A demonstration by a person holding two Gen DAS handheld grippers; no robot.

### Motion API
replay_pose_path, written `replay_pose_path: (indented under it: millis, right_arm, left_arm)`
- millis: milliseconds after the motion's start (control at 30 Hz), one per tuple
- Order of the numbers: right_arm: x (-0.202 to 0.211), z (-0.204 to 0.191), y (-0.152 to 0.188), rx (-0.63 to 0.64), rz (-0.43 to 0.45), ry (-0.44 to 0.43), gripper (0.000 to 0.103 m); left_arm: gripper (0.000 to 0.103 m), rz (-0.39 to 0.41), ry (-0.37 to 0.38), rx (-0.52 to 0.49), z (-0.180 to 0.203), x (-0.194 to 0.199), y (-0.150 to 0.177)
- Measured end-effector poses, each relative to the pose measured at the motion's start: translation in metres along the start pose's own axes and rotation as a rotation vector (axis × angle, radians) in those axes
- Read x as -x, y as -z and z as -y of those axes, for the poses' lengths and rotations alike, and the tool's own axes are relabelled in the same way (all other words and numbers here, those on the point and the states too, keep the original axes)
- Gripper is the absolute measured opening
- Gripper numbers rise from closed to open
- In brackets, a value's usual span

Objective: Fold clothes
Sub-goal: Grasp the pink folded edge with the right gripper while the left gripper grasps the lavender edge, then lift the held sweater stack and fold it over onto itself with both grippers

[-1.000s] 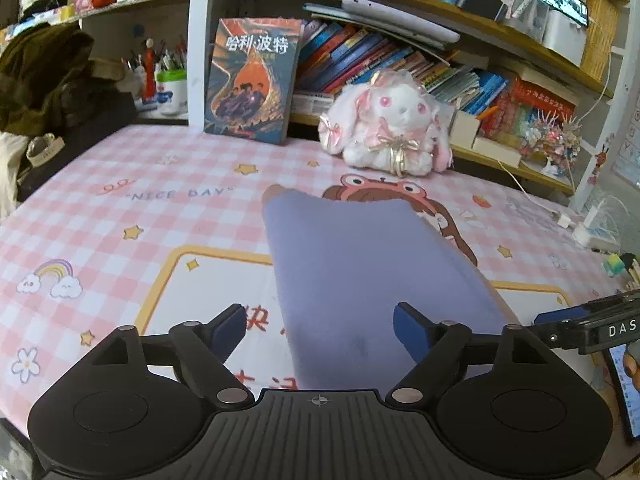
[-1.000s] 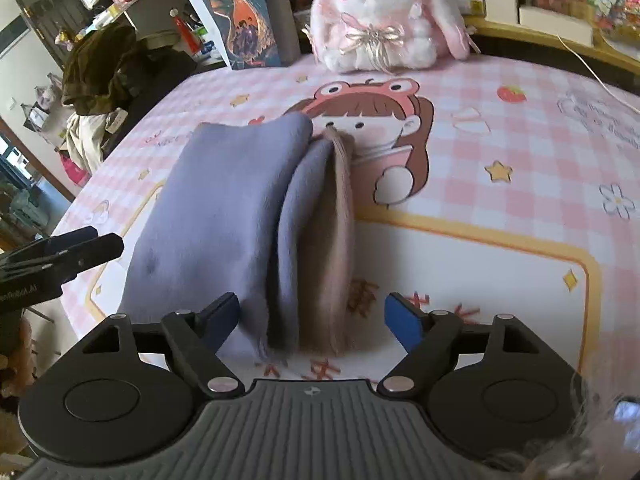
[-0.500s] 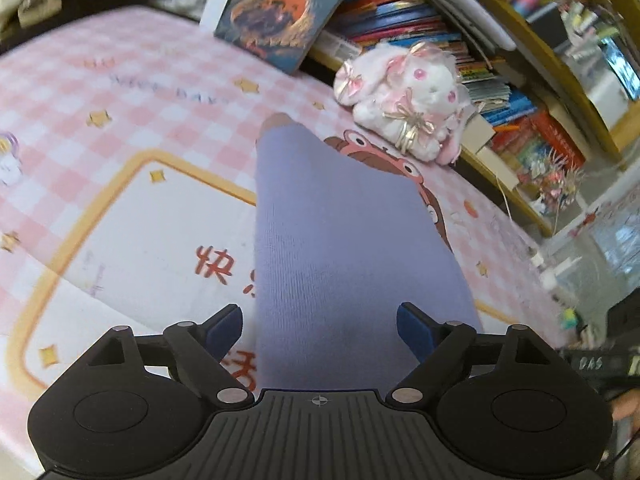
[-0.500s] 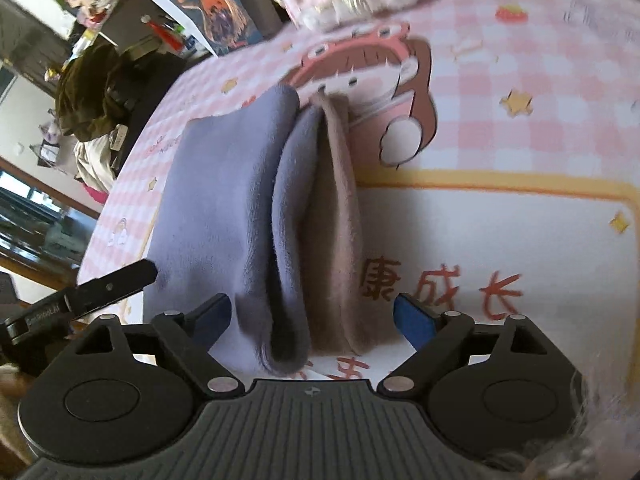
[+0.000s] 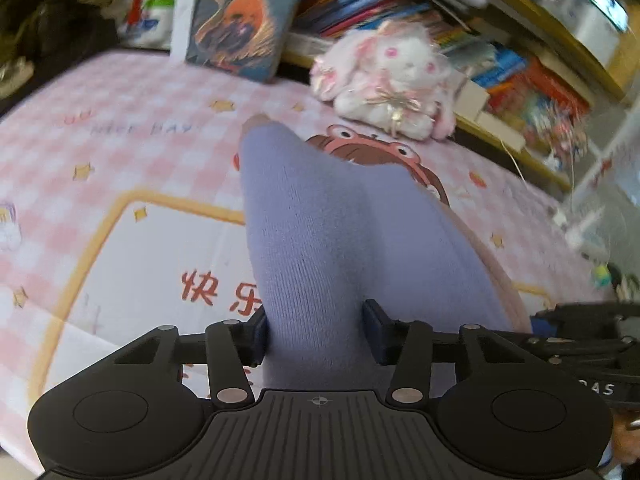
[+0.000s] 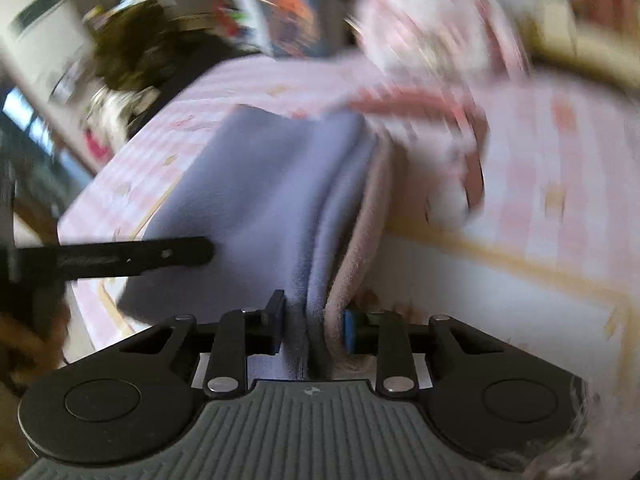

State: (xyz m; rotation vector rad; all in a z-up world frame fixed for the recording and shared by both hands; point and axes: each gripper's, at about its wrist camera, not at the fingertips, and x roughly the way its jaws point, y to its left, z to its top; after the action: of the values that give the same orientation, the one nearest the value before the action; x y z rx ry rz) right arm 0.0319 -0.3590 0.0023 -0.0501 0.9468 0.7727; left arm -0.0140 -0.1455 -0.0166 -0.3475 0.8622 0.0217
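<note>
Pinching the near end of the folded lilac garment (image 5: 344, 240) from both sides, I have my left gripper (image 5: 316, 330) bunched on a thick ridge of its knit and my right gripper (image 6: 310, 330) squeezed onto its stacked edges, lilac layers together with a beige-pink lining (image 6: 360, 240). Both sets of jaws have just been closing, the cloth between them, and their pads now press into it: the left fairly narrow, the right narrower. The garment lies lengthwise on the pink checked table mat (image 5: 120, 128), running from me toward the far side. Beyond its far end sits a white plush rabbit (image 5: 396, 80), and left of that a book (image 5: 244, 20) leans against the shelving. The right wrist view is blurred.
</note>
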Motion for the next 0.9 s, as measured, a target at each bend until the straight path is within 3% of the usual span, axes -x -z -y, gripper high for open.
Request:
replay_pose_path:
  millis: [133,200,267,433,467,533,600,667,767,900]
  right_arm:
    - [-0.005,0.015,0.004,-0.109,-0.043,-0.016,0.029]
    - [-0.01,0.03,0.005,-0.22,-0.073,-0.045,0.042]
    - [-0.015,0.043,0.006,-0.322,-0.098,-0.075,0.046]
    - [-0.027,0.05,0.005,-0.403,-0.113,-0.123,0.056]
    - [-0.029,0.049,0.004,-0.406,-0.108,-0.127,0.056]
    - [-0.033,0.045,0.001,-0.391,-0.107,-0.12,0.045]
    - [-0.029,0.033,-0.002,-0.292,-0.081,-0.093,0.032]
    - [-0.019,0.014,-0.003,-0.14,-0.033,-0.049,0.029]
    - [-0.017,0.009,0.0,-0.104,-0.032,-0.025,0.029]
    - [-0.027,0.027,0.002,-0.221,-0.089,-0.034,0.048]
  left_arm:
    - [0.055,-0.053,0.065,0.098,-0.023,-0.008,0.0]
    - [0.058,-0.067,0.097,0.12,-0.031,-0.01,0.0]
    - [0.063,-0.08,0.126,0.143,-0.037,-0.014,-0.001]
    - [0.063,-0.095,0.176,0.207,-0.042,-0.025,0.001]
    - [0.059,-0.092,0.168,0.2,-0.04,-0.025,0.001]
    - [0.05,-0.081,0.144,0.169,-0.034,-0.021,0.0]
    - [0.047,-0.053,0.101,0.064,-0.018,-0.012,-0.001]
    - [0.047,-0.044,0.084,0.001,-0.008,-0.007,-0.002]
    - [0.055,-0.079,0.115,0.043,-0.018,-0.013,-0.002]
    - [0.062,-0.109,0.156,0.117,-0.032,-0.022,-0.001]
